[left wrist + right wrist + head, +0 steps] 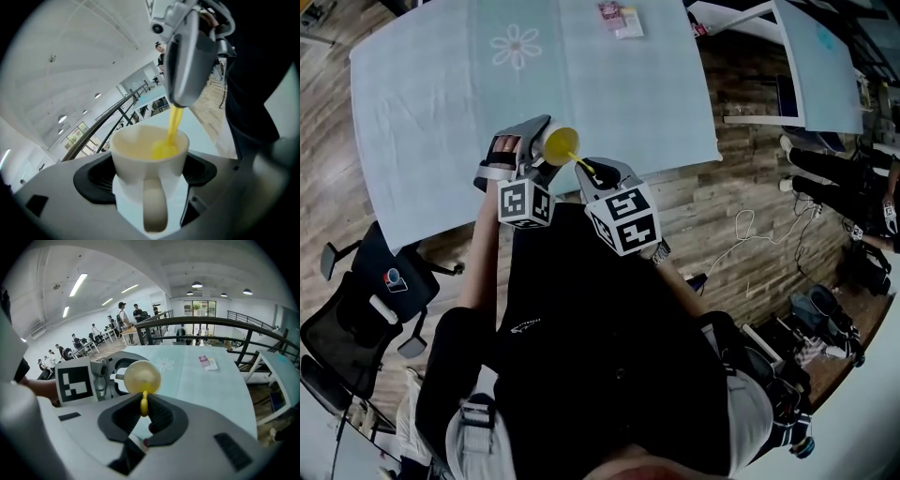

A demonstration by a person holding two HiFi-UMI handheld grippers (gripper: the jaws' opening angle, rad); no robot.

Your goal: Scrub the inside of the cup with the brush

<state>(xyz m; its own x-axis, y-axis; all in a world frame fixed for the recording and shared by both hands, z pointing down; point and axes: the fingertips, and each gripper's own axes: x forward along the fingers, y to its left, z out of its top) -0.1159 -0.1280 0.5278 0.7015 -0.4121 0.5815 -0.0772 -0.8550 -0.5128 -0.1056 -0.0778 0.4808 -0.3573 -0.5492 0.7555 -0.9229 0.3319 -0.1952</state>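
A white cup (149, 161) with a handle is clamped between the jaws of my left gripper (149, 176), its mouth tipped toward the right gripper. In the head view the cup (560, 143) is held above the near edge of the table. A yellow brush (171, 131) reaches down into the cup, its head against the inner wall. My right gripper (143, 409) is shut on the brush handle (144, 405). In the right gripper view the cup's yellow-tinted inside (141, 377) faces the camera. The right gripper (605, 178) sits just right of the cup.
A table with a pale blue cloth (441, 103) bearing a flower print (515, 45) lies ahead. A small pink and yellow packet (619, 19) rests at its far edge. An office chair (366, 300) stands at the left, and cables and bags (825, 319) lie on the wooden floor at right.
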